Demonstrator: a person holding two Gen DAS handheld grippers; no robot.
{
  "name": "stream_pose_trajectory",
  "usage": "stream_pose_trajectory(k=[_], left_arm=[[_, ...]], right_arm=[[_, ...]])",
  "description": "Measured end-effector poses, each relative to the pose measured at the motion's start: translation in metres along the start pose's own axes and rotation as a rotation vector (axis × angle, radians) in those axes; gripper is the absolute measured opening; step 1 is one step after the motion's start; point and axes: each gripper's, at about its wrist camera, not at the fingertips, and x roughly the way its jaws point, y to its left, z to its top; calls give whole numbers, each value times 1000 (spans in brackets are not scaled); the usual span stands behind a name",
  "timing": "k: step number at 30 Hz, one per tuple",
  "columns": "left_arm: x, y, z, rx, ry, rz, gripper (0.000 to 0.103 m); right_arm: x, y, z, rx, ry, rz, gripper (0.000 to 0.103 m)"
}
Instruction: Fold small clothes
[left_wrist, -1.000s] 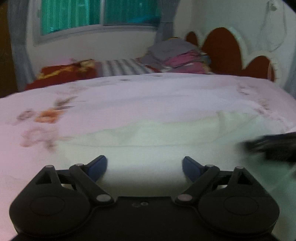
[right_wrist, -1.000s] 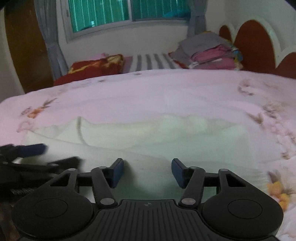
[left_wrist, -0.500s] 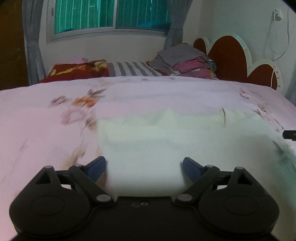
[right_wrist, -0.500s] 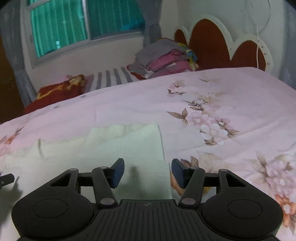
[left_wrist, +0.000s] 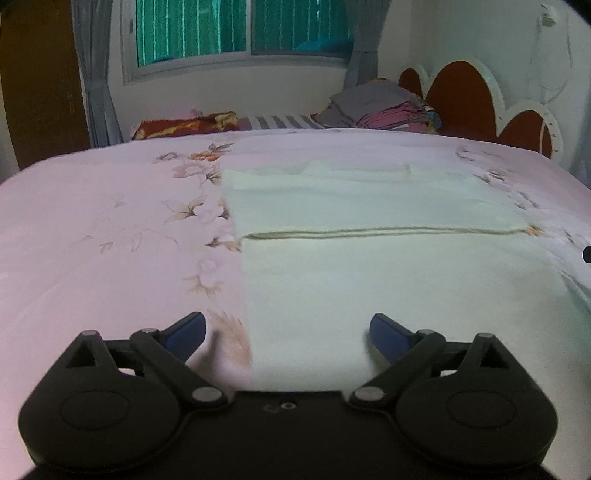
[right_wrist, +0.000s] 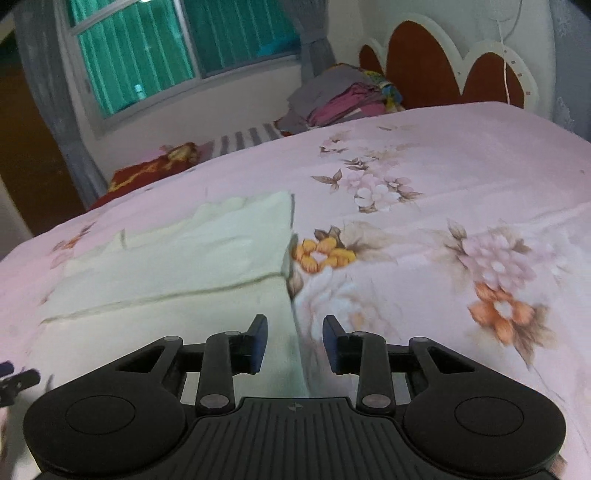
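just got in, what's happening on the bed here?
A person with a gripper in each hand is folding a pale cloth spread on the flowered bedsheet. One fold edge already runs across it. The left gripper is open over the cloth's near left edge, the right gripper open astride its right edge. Neither holds anything.

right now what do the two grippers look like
Both are matte black plastic: two round disc housings, pivoting link arms with silver pins, blue finger pads. The left gripper has a smooth centre plate; the right gripper has a ribbed one. No cables or sleeves visible.
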Motion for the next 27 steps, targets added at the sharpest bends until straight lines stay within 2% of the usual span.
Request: stream_pose_trajectory(k=[3, 4, 5, 6, 14, 18, 21, 23, 25, 27], left_arm=[[-29, -12, -13, 12, -15, 14, 95], [-38, -15, -18, 12, -20, 19, 95], [-47, -17, -24, 11, -22, 26, 95], [-55, -19, -30, 9, -21, 32, 95], [-114, -16, -86, -44, 8, 70, 91], [-136, -13, -112, -64, 33, 80, 89], [-147, -10, -129, -102, 60, 70, 80], [-151, -9, -139, -112, 86, 53, 65], [-154, -10, -145, -114, 96, 44, 65], [-157, -6, -148, -167, 100, -12, 64]], right_arm=[[-30, -11, -18, 1, -10, 32, 36], [-42, -17, -26, 9, -4, 43, 41], [-52, -21, -33, 11, 0, 54, 59], [-62, -24, -40, 3, -6, 62, 66], [-119, -48, -93, 5, 31, 143, 64], [-133, -55, -113, 34, 70, 197, 56], [-138, -61, -126, 54, 96, 229, 56], [-140, -66, -135, 72, 119, 249, 56], [-140, -71, -142, 98, 151, 268, 55], [-140, -76, -149, 115, 177, 275, 53]])
